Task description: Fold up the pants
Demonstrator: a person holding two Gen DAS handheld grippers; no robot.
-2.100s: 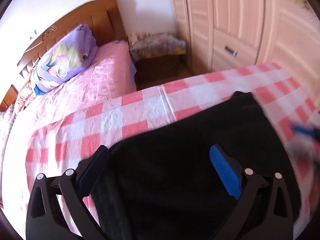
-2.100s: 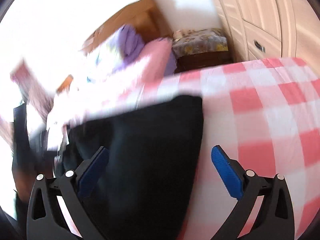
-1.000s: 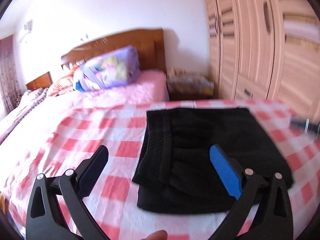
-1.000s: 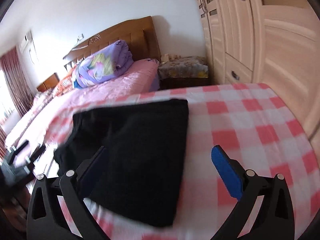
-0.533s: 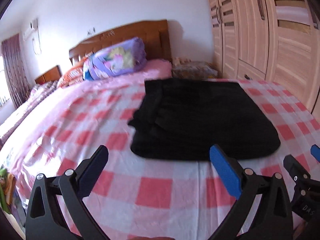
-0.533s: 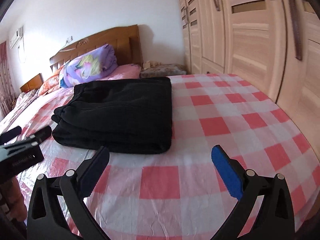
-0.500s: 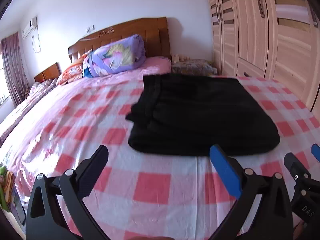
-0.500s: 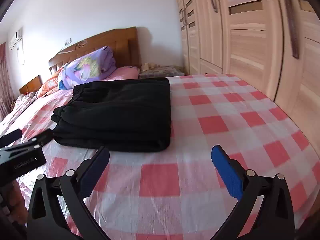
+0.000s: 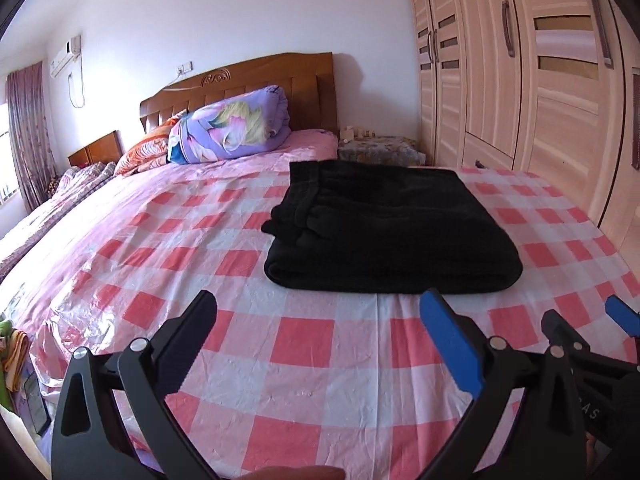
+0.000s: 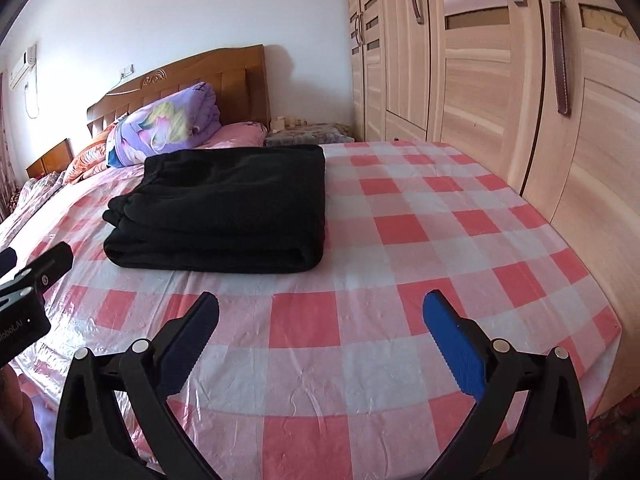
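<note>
While folded, pants (image 9: 392,228) sit mid-bed, near edge bare

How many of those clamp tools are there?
2. The left gripper and the right gripper are both open, hovering over the checked sheet short of the folded pants.

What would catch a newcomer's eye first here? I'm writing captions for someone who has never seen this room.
The black folded pants stand out most, a neat dark stack on the pink-and-white checked sheet in the middle of the bed. Behind them a purple floral quilt roll lies against the wooden headboard. In the foreground both the left gripper and the right gripper are open and empty.
</note>
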